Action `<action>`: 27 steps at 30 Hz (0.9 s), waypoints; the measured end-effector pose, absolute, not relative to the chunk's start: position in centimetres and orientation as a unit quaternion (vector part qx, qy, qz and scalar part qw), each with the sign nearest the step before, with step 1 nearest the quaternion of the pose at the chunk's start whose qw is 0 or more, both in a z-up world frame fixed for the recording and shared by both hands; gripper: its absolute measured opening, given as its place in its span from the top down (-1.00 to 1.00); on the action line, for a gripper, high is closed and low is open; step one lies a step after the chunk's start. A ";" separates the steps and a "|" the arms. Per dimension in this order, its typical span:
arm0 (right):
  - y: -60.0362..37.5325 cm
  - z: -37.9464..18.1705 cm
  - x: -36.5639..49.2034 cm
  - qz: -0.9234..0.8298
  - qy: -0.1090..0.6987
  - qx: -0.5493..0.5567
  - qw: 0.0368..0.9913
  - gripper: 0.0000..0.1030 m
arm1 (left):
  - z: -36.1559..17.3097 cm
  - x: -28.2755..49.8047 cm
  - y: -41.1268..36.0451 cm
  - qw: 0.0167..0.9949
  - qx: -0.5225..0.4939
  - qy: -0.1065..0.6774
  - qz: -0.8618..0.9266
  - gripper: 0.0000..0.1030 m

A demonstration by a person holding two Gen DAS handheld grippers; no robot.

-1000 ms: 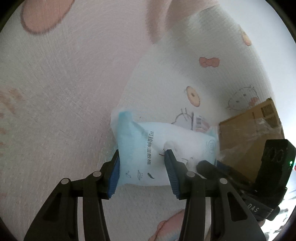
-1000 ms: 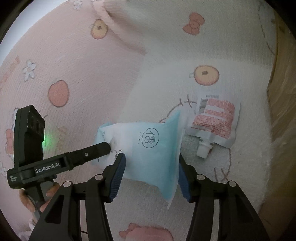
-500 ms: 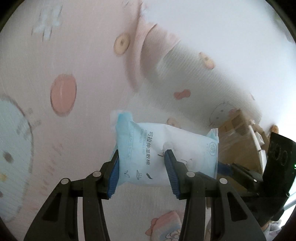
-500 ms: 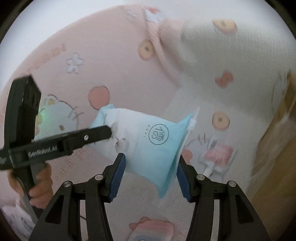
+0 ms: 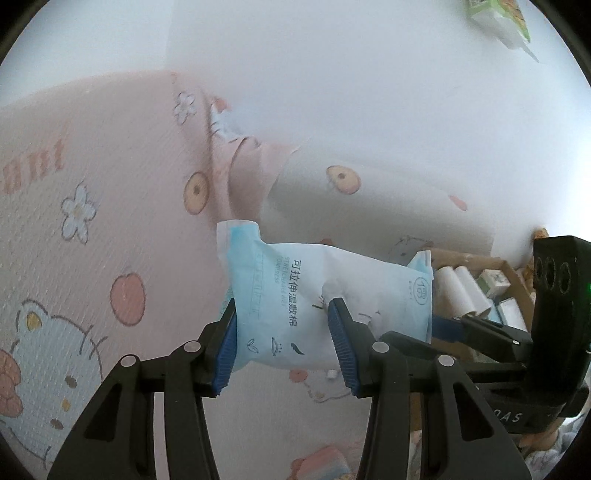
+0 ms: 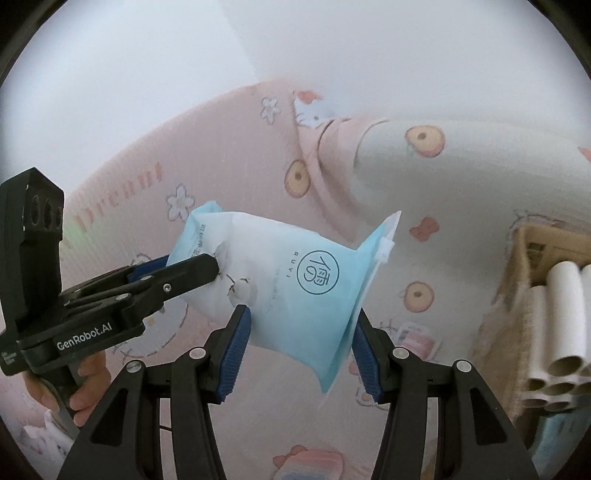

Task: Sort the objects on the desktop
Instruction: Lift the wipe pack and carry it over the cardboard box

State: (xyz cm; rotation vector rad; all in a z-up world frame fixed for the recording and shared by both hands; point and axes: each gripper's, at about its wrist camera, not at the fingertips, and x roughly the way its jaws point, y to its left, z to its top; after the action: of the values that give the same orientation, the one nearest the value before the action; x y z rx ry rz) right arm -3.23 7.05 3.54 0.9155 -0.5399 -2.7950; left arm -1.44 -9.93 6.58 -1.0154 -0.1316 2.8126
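A blue-and-white wet-wipe pouch hangs in the air above the pink cartoon-print cloth. Both grippers have it. My left gripper is shut on its printed end, the right pad dimpling the wrapper. My right gripper is shut on the other end, below the round logo on the pouch. In the right wrist view the left gripper reaches in from the left, a hand on its handle. The right gripper comes in from the right in the left wrist view.
A cardboard box with white rolls stands at the right, also seen as the box behind the pouch. A small red-and-white sachet lies on the cloth. A green pack shows at the top right. A pale wall lies behind.
Both grippers have risen with the pouch, lifting it off the cloth. The view has tilted up, so the wall and the box of rolls now show.
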 end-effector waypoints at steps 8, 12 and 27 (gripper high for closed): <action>9.5 5.2 0.2 -0.939 -0.186 0.285 0.041 0.00 | 7.1 -0.6 -6.6 0.099 -0.333 -0.049 0.937 0.03; 10.4 5.7 2.0 -0.943 -0.180 0.277 0.027 0.00 | 7.4 -0.3 -4.8 0.111 -0.334 -0.050 0.935 0.03; 16.5 3.8 7.5 -0.928 -0.230 0.289 -0.054 0.00 | 5.4 -0.4 4.3 0.167 -0.352 0.006 0.921 0.03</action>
State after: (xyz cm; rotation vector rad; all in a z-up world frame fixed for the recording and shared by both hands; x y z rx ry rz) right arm 7.52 16.47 3.82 0.9407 -0.7475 -3.0204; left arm -0.45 4.27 5.42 -1.0010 0.0174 2.6221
